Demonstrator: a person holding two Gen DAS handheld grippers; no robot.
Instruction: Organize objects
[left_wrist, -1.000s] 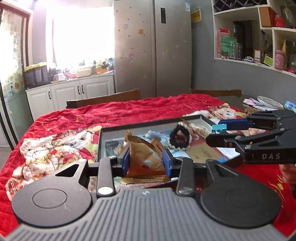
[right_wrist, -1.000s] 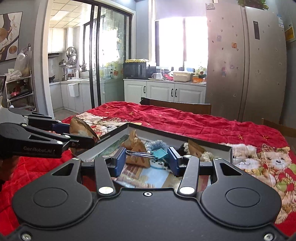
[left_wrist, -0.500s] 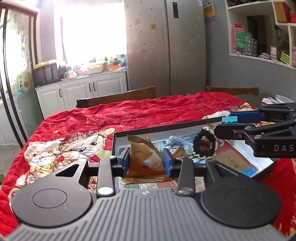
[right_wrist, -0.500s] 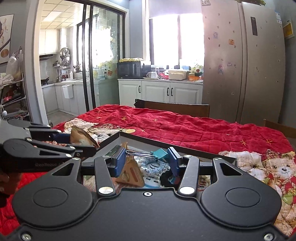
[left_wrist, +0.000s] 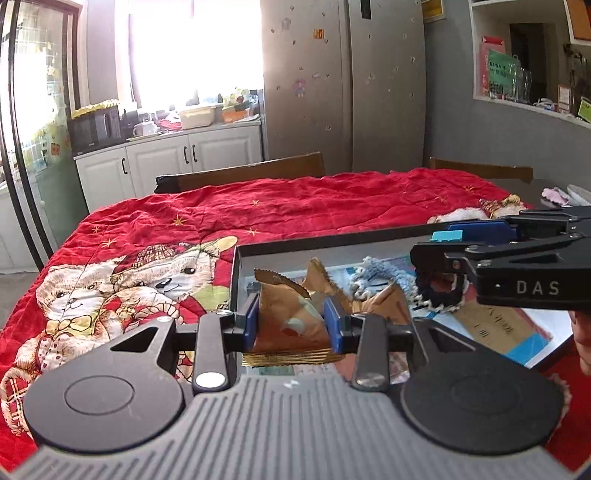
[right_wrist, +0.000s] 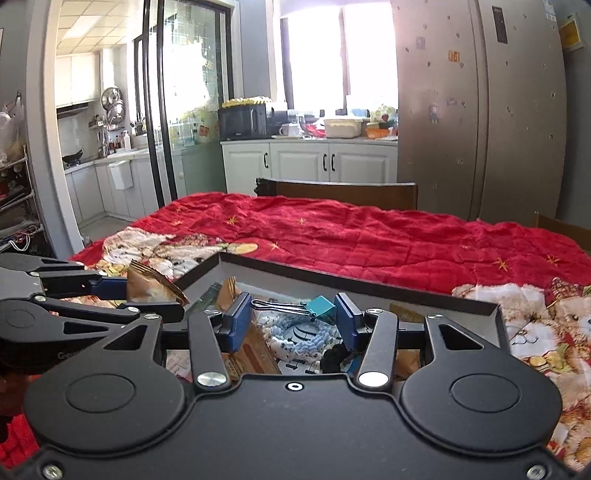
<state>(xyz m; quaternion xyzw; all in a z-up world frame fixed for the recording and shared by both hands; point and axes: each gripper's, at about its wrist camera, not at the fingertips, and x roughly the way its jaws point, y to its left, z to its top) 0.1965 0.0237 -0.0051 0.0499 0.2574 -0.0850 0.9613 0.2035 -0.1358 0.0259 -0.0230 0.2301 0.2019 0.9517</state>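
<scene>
Left wrist view: the left gripper (left_wrist: 291, 323) pinches a brown snack packet (left_wrist: 290, 317); the right gripper (right_wrist: 295, 319) clamps a teal binder clip (right_wrist: 319, 308) above the tray (right_wrist: 406, 293).

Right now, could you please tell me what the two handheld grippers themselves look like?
Both are black plastic with blue pads and silver pivot screws. The left gripper has a ribbed grey base; the right gripper has a smooth black one and white "DAS" lettering on its side.
</scene>
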